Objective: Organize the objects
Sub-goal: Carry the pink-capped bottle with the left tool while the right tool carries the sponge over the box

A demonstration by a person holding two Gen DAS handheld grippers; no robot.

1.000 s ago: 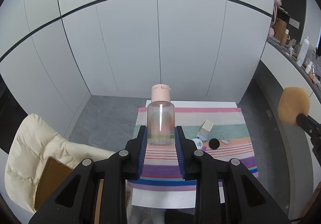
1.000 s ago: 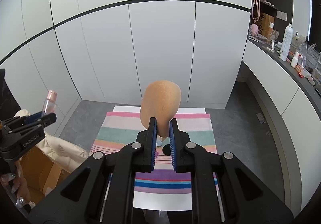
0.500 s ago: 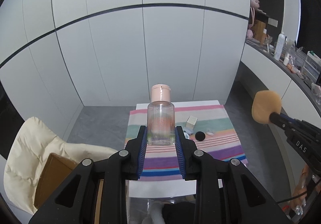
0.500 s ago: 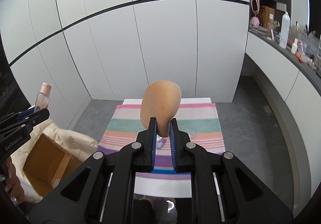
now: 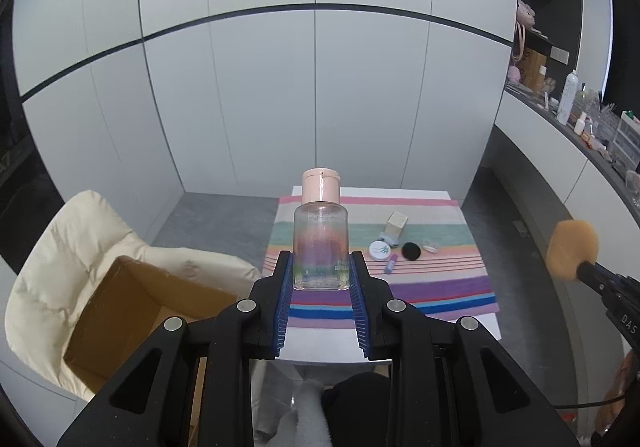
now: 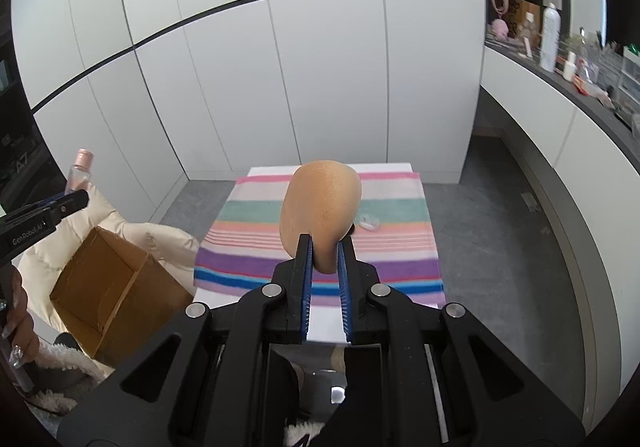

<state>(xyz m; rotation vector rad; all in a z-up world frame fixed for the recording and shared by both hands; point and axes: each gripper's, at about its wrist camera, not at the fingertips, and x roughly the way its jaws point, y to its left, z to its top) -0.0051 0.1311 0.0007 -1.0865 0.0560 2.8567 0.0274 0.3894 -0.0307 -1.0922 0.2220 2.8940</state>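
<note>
Striped cloth [image 5: 420, 287], bottle [image 5: 321, 243] gripped, sponge [image 6: 320, 213] gripped

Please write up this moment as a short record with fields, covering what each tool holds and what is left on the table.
left tool: shut on the bottle, clear with a pink cap, upright
right tool: shut on the sponge, tan, egg-shaped
height: both held above the table, not touching it
box: brown cardboard, open, on the cream chair left of the table
cloth: striped, covers the white table
left on cloth: small carton, round white tin, black puff, small purple tube
</note>
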